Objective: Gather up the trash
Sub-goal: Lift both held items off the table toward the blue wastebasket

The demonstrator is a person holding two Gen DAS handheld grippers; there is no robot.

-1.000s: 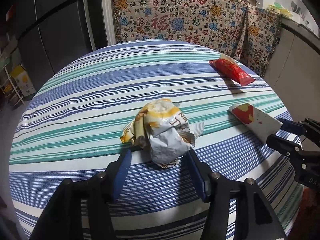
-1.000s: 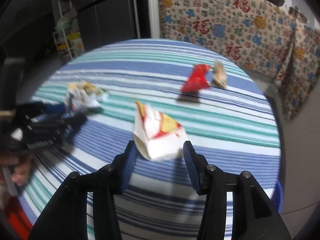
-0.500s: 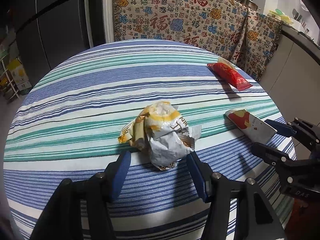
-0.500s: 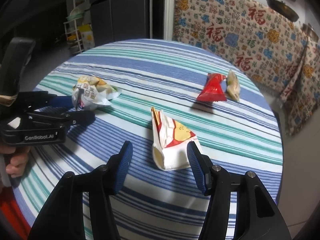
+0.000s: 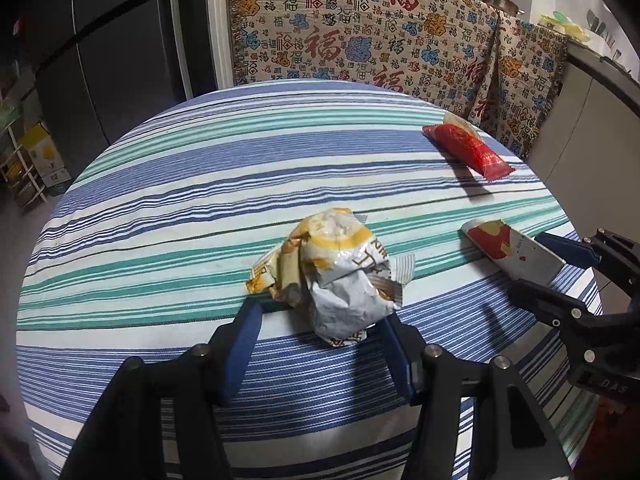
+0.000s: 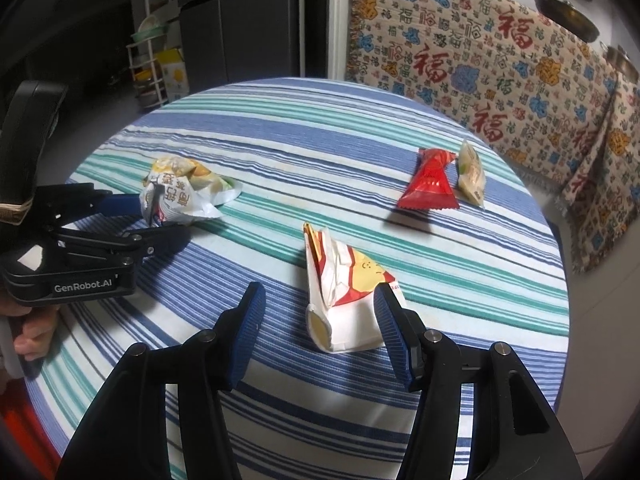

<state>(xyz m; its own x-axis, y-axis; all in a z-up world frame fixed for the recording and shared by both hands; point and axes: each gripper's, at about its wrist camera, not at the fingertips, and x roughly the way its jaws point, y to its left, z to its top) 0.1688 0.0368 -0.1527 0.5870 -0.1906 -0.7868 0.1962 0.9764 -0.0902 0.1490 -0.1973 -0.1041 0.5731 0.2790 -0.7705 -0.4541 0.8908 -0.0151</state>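
Observation:
A crumpled silver and yellow wrapper [image 5: 336, 276] lies on the striped round table [image 5: 180, 184]. My left gripper [image 5: 320, 320] stands open around its near end, and the left pad is clear of it. A white and red paper carton [image 6: 348, 280] lies flat between the fingers of my open right gripper [image 6: 320, 296], close against the right pad and well away from the left one. The right wrist view shows the left gripper [image 6: 148, 220] at the wrapper [image 6: 180, 196]. The left wrist view shows the right gripper [image 5: 536, 272] at the carton [image 5: 508, 248].
A red packet [image 6: 430, 184] and a pale packet [image 6: 472, 176] lie side by side near the table's far right edge. A patterned cloth [image 5: 360, 40] hangs behind the table. A dark fridge [image 6: 248, 20] and a wire shelf [image 6: 152, 68] stand at the back left.
The right gripper has shifted a little: the carton sat midway between its fingers and now lies by the right one. The left gripper and wrapper have stayed put.

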